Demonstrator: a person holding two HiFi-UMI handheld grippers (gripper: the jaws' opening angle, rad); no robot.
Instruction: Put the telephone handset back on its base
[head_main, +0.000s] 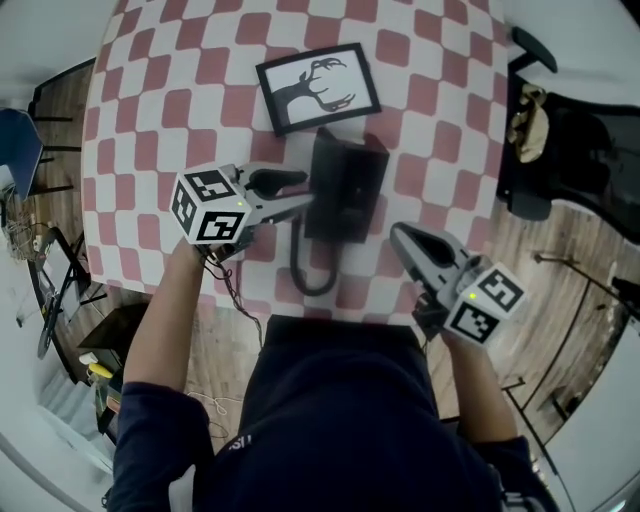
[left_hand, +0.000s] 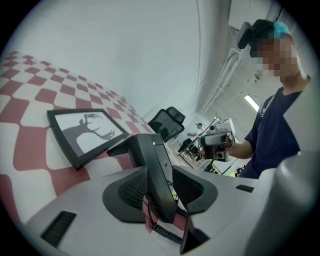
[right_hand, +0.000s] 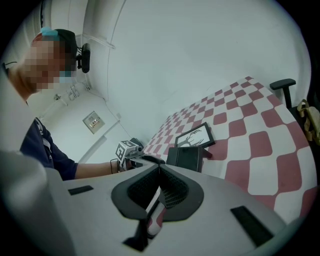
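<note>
Your dark-shirted torso (head_main: 340, 420) fills the near part of the head view, pressed up to the table's near edge (head_main: 250, 312).

Your left gripper (head_main: 305, 192) has its jaws spread wide. The black handset (left_hand: 159, 175) stands between them, but the pads are not pressing on it, and a gap shows on the right side. The handset lies along the left side of its base (head_main: 358, 190), a little way in from the near edge. One coiled cord (head_main: 305, 272) loops from it toward you and stops just short of that edge.

Your right gripper (head_main: 402, 238) has its jaws closed tip to tip with nothing in them. It hovers to the right of the base, apart from it, over the near right part of the table.

There is one picture frame (head_main: 318, 88), showing a deer silhouette. It lies just beyond the base, so there is little room on that side.

The red-and-white checkered cloth (head_main: 150, 110) is bare to the left of your left gripper, out to the table's left edge. It is also bare beyond and beside the frame, and to the right of the base as far as the right edge (head_main: 497, 150). A black office chair (head_main: 545, 130) stands close against that right edge, with wooden floor (head_main: 560, 260) around it.

In all there are two grippers, one telephone, one cord, one frame and one chair.
</note>
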